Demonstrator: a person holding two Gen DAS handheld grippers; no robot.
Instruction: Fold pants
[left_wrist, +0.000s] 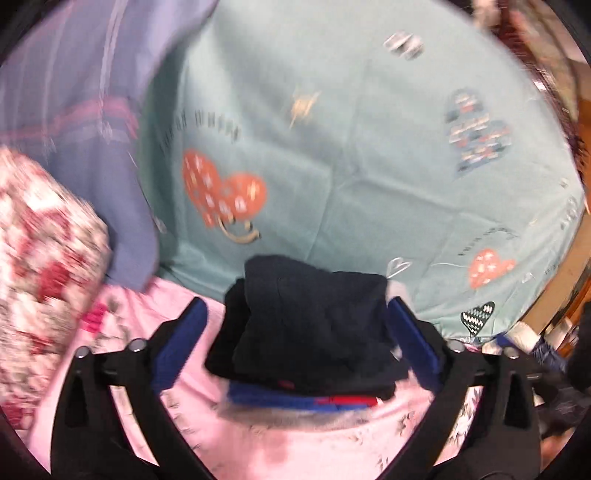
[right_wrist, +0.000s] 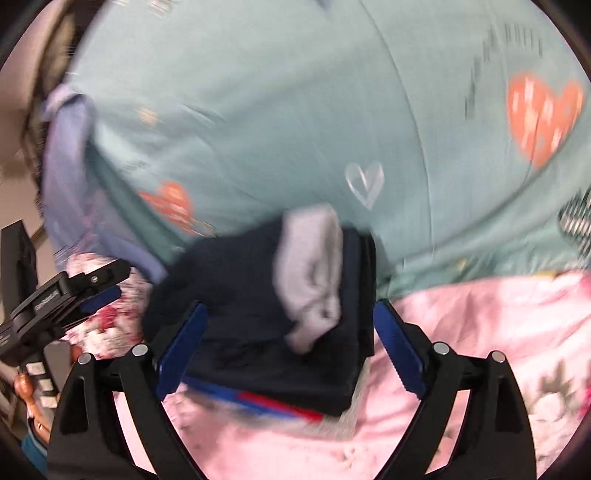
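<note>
The dark navy pants (left_wrist: 310, 325) lie as a folded bundle on a pink floral cloth (left_wrist: 258, 443). A blue and red strip (left_wrist: 332, 402) shows under the bundle's near edge. My left gripper (left_wrist: 297, 302) is open, its blue pads standing either side of the bundle without pressing on it. In the right wrist view the same pants (right_wrist: 240, 332) show a grey pocket lining (right_wrist: 310, 280) turned out on top. My right gripper (right_wrist: 290, 306) also straddles them, open. The left gripper (right_wrist: 99, 286) appears at the left edge of that view.
A teal bedsheet (left_wrist: 351, 147) printed with hearts spreads beyond the pants. A lavender cloth (left_wrist: 74, 92) lies at the far left, with a red and white floral cushion (left_wrist: 37, 258) near it. The bed's edge and dark clutter (left_wrist: 554, 332) are at the right.
</note>
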